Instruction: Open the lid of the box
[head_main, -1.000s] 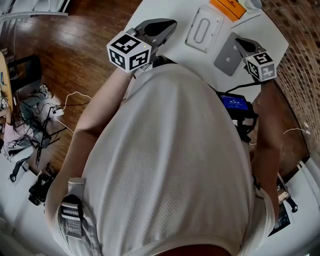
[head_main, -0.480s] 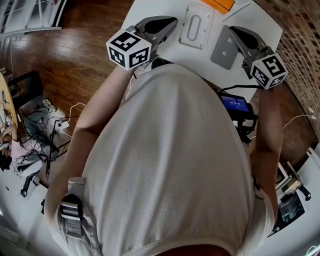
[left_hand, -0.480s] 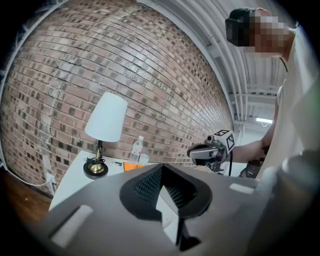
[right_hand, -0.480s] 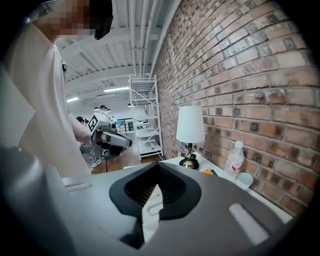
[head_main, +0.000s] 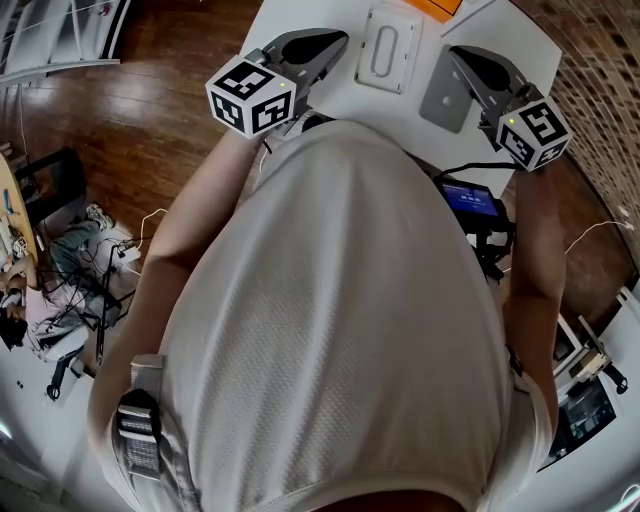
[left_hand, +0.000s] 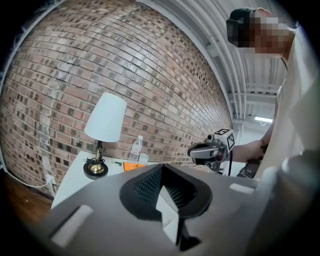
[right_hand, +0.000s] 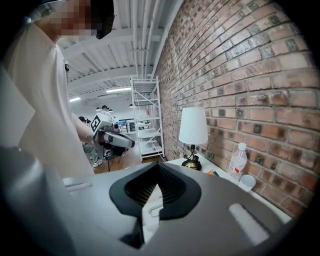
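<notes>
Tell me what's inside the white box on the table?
The box is closed, so only its white lid shows. Whatever is inside is hidden under that lid.

Head view looks steeply down; both gripper views face across the shared table (head_main: 335, 95)

Count: 2 grippers (left gripper (head_main: 335, 42), right gripper (head_main: 458, 55)), 1 white box (head_main: 388, 48), 1 grey plate (head_main: 440, 100), 1 orange packet (head_main: 440, 8) at the table's (head_main: 400, 108) far edge, 1 lamp (right_hand: 193, 127), 1 bottle (right_hand: 239, 160), 1 cup (right_hand: 247, 182), 1 shelf rack (right_hand: 146, 117), 1 person (head_main: 330, 300).
</notes>
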